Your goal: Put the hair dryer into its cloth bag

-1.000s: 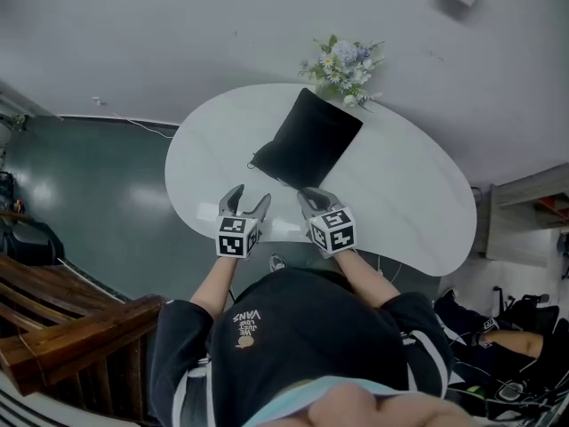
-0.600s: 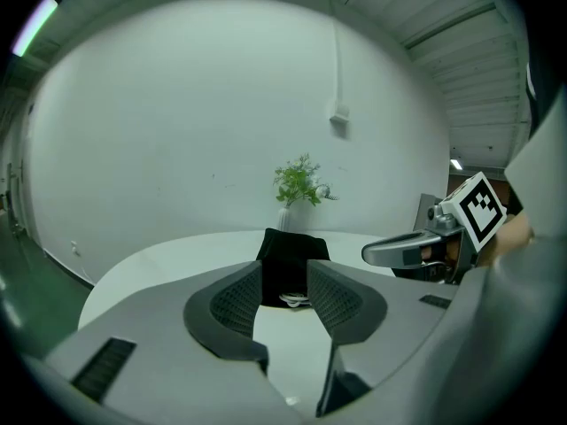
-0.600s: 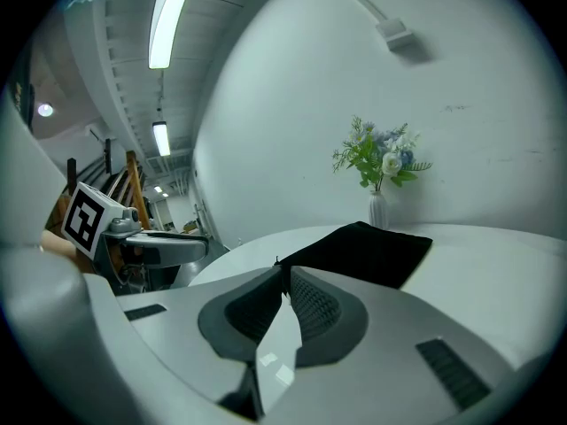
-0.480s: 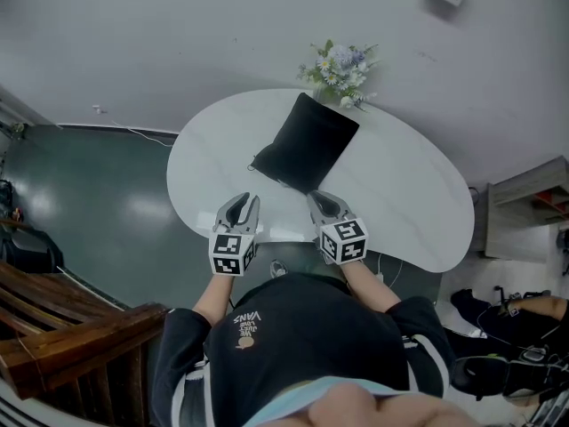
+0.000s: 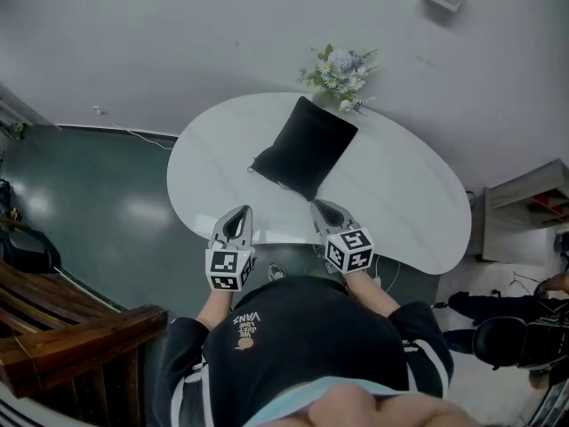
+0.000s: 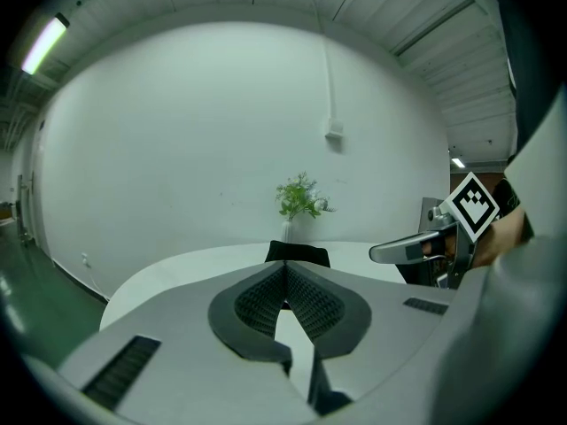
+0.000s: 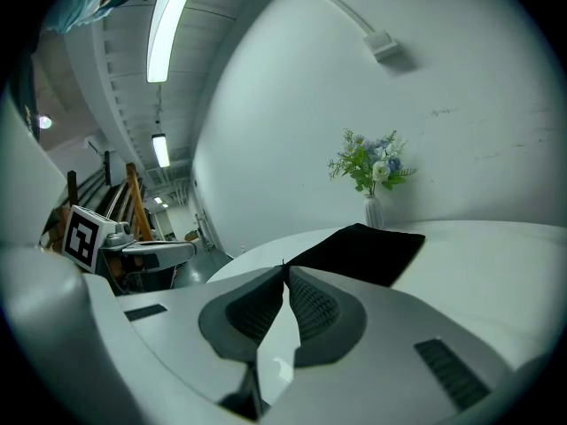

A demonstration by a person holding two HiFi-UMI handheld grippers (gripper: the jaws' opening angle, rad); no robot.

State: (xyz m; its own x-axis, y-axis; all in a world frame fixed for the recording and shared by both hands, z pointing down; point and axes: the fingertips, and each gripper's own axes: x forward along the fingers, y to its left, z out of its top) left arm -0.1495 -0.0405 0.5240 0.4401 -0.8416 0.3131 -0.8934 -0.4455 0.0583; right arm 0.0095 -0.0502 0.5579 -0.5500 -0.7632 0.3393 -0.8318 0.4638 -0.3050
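The black cloth bag [image 5: 307, 147] lies flat on the white oval table [image 5: 404, 194], its near corner pointing toward me. No hair dryer shows outside it. My left gripper [image 5: 241, 212] hovers at the table's near edge, short of the bag [image 6: 298, 252]; its jaws have closed tip to tip with nothing between them. My right gripper [image 5: 322, 206] hangs beside it, also shut and empty, just short of the bag's [image 7: 359, 251] near corner. Each gripper view catches the other gripper from the side: the right gripper [image 6: 416, 249] and the left gripper [image 7: 146, 251].
A vase of flowers [image 5: 342, 71] stands at the table's far edge behind the bag, against the white wall. Dark green floor lies to the left, wooden stair rails [image 5: 71, 327] at the lower left. A dark chair [image 5: 524, 341] is at the lower right.
The left gripper's jaws went from wide open to shut. Both grippers pulled back from the bag toward my body and rose a little. The bag stayed where it was.
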